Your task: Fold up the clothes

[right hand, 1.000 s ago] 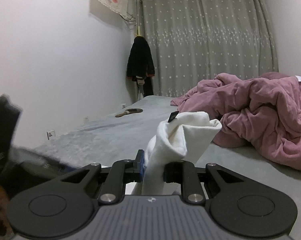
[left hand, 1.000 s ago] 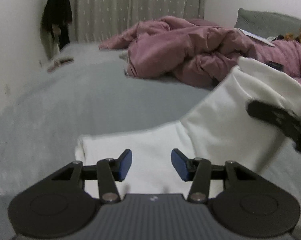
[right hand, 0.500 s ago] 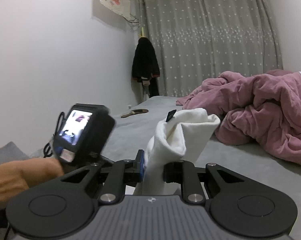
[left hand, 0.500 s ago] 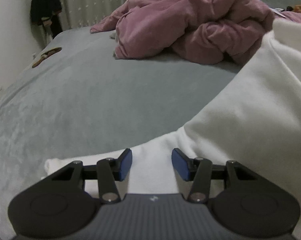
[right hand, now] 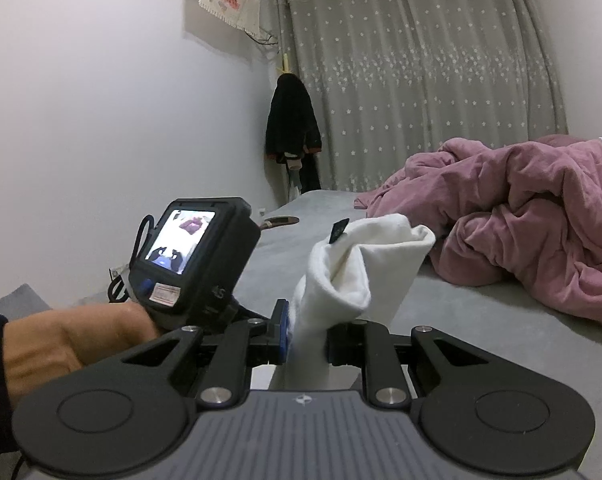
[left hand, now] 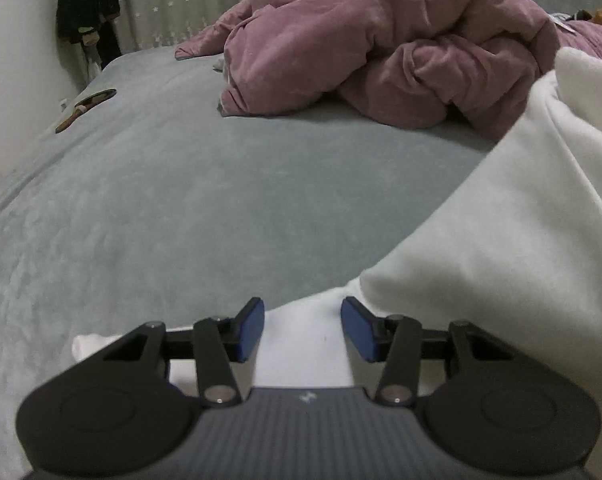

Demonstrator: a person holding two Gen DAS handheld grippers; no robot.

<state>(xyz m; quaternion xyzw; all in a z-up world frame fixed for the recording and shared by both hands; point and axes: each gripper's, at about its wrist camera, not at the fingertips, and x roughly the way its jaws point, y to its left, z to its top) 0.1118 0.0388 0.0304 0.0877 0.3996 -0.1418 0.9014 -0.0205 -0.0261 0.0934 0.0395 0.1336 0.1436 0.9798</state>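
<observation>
1. The white garment runs slanting: from the low flat part under your left claw it rises up and to the right, toward your right claw. Its long axis goes along this same line.
2. In the right wrist view a bunch of the garment stands up between the pads, and a small black tag sticks out at its top.
3. Your right claw is clenched on this bunch; the cloth is pressed from both sides.
4. Your left claw is released. Its blue pads stand apart above the flat white cloth, and nothing is pinched between them.
5. The far edge of the garment lies just ahead of the left claw's tips. One small corner shows to the left, beside the claw body.
6. Ahead of the left claw the grey bed is bare and wide. Farther ahead and to the right lies a crumpled pink quilt, well apart from the claw.
7. To the left of your right claw you see your left hand and the camera unit of the left claw.
</observation>
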